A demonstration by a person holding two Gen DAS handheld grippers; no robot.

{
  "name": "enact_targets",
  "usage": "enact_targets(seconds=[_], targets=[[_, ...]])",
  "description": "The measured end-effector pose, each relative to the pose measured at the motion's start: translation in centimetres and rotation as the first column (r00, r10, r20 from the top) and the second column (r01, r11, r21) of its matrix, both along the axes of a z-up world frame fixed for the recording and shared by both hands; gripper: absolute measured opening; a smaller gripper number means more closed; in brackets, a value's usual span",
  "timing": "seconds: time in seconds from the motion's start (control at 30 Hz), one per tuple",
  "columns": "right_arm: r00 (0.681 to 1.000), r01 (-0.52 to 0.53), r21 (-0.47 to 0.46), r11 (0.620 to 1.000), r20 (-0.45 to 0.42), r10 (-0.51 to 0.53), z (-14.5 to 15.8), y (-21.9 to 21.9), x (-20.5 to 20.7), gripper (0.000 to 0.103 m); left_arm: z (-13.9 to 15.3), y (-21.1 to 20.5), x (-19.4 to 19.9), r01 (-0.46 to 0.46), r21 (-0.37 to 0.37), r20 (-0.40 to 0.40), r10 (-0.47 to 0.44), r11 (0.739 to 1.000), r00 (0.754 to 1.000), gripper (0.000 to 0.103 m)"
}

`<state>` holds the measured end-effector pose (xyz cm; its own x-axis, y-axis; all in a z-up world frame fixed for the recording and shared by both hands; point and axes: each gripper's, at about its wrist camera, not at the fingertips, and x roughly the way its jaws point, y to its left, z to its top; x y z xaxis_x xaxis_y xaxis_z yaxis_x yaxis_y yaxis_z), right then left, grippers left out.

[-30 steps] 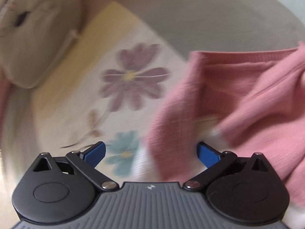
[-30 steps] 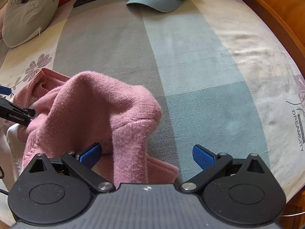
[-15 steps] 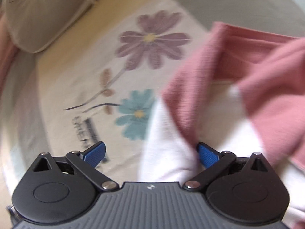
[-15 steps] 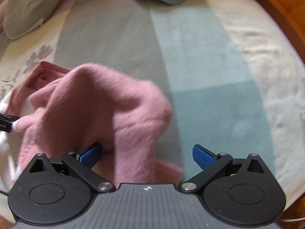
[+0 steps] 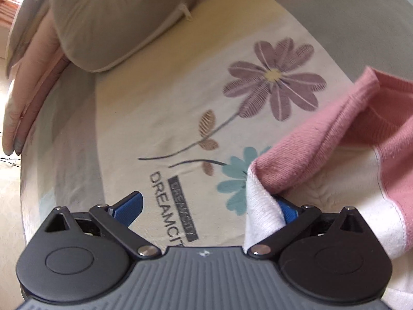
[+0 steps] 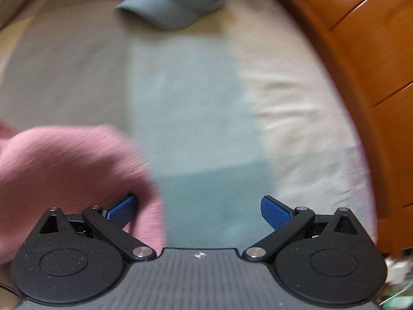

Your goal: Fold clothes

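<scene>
One bed sheet (image 5: 180,134), cream, grey and pale teal in broad blocks, printed with two flowers (image 5: 273,77), one mauve and one teal, plus the word DREAMCITY. Same sheet (image 6: 193,108) under the right wrist view, blurred. One orange-brown wooden bed frame (image 6: 361,64) curving along the sheet's right edge. One grey-beige pillow (image 5: 116,18) at the far left corner of the sheet, a pale pink fold of bedding just beside it. One garment, a pink and white sweater (image 5: 348,134), bunched on the sheet at the right of the left wrist view, covering part of the teal flower; pink ribbed edge folded over a white band. Same sweater (image 6: 64,170) heaped at the lower left of the right wrist view, blurred. One blue-grey cap (image 6: 175,5) lying far up the sheet, well apart from the sweater; one dark flat object beyond it, too blurred to identify. No containers in view.

Two grippers. Left gripper (image 5: 211,206): jaws spread wide, nothing clamped between them; white edge of the sweater draped against its right blue pad. Right gripper (image 6: 198,210): jaws likewise spread wide, holding nothing; pink knit lapping over its left blue pad, bare teal sheet between the pads.
</scene>
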<state>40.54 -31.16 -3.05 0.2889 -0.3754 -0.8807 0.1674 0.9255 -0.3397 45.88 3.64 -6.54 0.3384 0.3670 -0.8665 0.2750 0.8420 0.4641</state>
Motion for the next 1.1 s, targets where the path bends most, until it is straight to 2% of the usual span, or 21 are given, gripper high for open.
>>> enact_targets(seconds=[0.07, 0.1, 0.2, 0.3, 0.43, 0.53, 0.6, 0.63, 0.7, 0.77, 0.83, 1.1], targets=[[1.000, 0.010, -0.039, 0.999, -0.006, -0.010, 0.1, -1.7, 1.1, 0.103, 0.1, 0.2, 0.4, -0.012, -0.017, 0.001, 0.012, 1.000, 1.000, 0.103], [1.000, 0.008, -0.012, 1.000, -0.005, -0.008, 0.3, -2.5, 1.5, 0.103, 0.1, 0.3, 0.3, -0.014, -0.030, -0.005, 0.014, 0.999, 1.000, 0.102], [0.999, -0.024, 0.196, 0.980, 0.035, 0.017, 1.5, -3.5, 1.5, 0.103, 0.1, 0.0, 0.4, 0.026, -0.070, -0.027, -0.028, 0.997, 0.999, 0.102], [0.996, -0.090, 0.337, 0.937, 0.015, 0.091, 1.7, -2.1, 1.3, 0.103, 0.4, -0.8, 0.4, 0.102, -0.125, -0.029, -0.106, 0.987, 0.994, 0.099], [0.981, -0.176, 0.343, 0.923, -0.013, 0.191, 1.2, 0.2, 0.1, 0.103, 0.2, -2.7, 0.2, 0.255, -0.159, -0.032, -0.263, 0.954, 0.964, 0.099], [0.980, -0.181, 0.333, 0.925, -0.015, 0.197, 1.2, 0.5, -0.3, 0.103, -1.3, -3.5, 0.6, 0.300, -0.110, -0.060, -0.308, 0.948, 0.950, 0.099], [0.987, -0.143, 0.352, 0.925, -0.021, 0.160, 1.3, 0.5, -0.2, 0.103, -1.8, -3.3, 1.2, 0.270, -0.082, -0.068, -0.276, 0.959, 0.959, 0.099], [0.989, -0.127, 0.361, 0.924, -0.021, 0.144, 1.2, 0.3, -0.1, 0.103, -1.8, -3.0, 1.5, 0.246, -0.076, -0.052, -0.250, 0.966, 0.967, 0.098], [0.993, -0.104, 0.374, 0.922, -0.019, 0.119, 1.2, 0.0, -0.1, 0.103, -1.4, -2.4, 2.1, 0.204, -0.017, 0.004, -0.204, 0.979, 0.979, 0.094], [0.994, -0.090, 0.368, 0.925, -0.017, 0.104, 1.1, -0.2, 0.0, 0.103, -1.1, -2.0, 2.8, 0.179, -0.020, 0.016, -0.179, 0.984, 0.984, 0.094], [0.995, -0.086, 0.365, 0.927, -0.013, 0.098, 1.1, -0.2, -0.1, 0.103, -0.7, -1.7, 3.6, 0.171, -0.021, 0.030, -0.170, 0.985, 0.985, 0.090], [0.995, -0.096, 0.346, 0.933, 0.006, 0.101, 1.3, -0.1, -0.4, 0.103, 1.0, -1.2, 6.8, 0.166, 0.022, 0.120, -0.168, 0.986, 0.978, 0.090]])
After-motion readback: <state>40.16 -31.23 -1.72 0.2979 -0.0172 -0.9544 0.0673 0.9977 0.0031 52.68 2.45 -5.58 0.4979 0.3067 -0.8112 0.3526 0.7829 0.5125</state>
